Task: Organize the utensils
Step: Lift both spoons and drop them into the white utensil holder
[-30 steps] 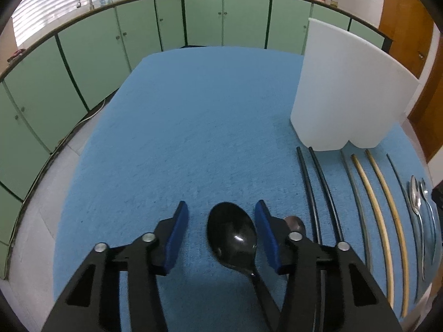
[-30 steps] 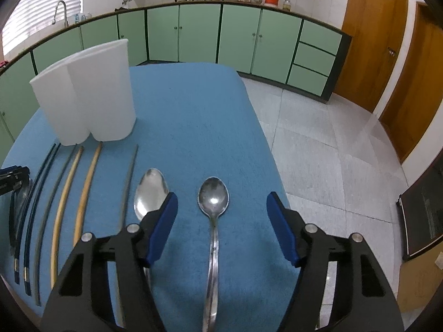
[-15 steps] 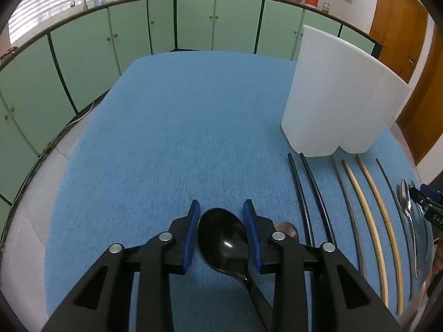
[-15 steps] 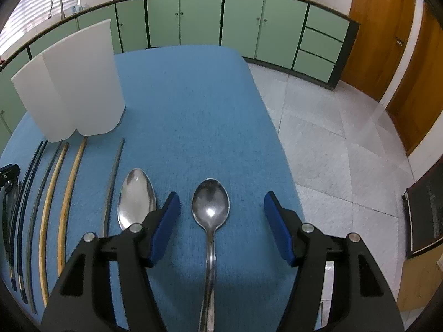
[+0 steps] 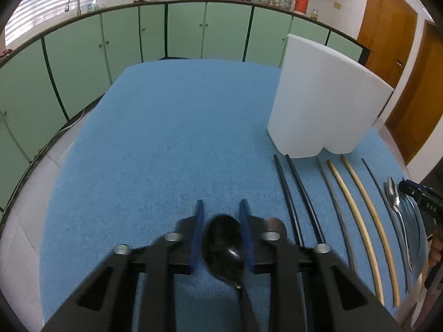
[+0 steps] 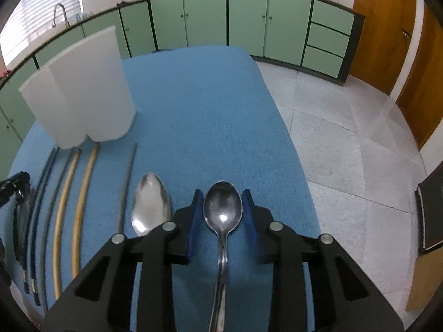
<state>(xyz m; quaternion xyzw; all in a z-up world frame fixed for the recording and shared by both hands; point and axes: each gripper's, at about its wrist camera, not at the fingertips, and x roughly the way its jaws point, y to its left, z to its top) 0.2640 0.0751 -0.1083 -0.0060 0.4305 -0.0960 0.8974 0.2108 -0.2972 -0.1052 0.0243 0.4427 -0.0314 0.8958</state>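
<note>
The left gripper point(image 5: 221, 235) had just been closing, and its blue pads point(image 5: 197, 232) sat tight against the bowl of a glossy black plastic spoon point(image 5: 223, 244) lying on the blue cloth-covered table point(image 5: 166, 138); it gripped the spoon, though nothing looked lifted yet. The right gripper point(image 6: 223, 215) had also just been closing, its blue pads point(image 6: 195, 218) flanking the bowl of a polished steel spoon point(image 6: 223, 210); whether they already pressed it could not be told.

Judged from this, the sorting had barely begun. A second steel spoon point(image 6: 151, 204) lay just beside the right gripper's left finger, and a row of loose sticks, a grey chopstick point(image 6: 127, 182), a tan wooden pair point(image 6: 83, 193) and a black pair point(image 5: 299, 199), stretched toward the tall white plastic two-compartment holder point(image 5: 324, 105), which stood upright near their far tips. Its inside was hidden.

The cloth left and ahead of the left gripper was bare, giving room to lift and swing. The right gripper worked near the table's right edge, with tiled floor point(image 6: 346, 138) beyond.
</note>
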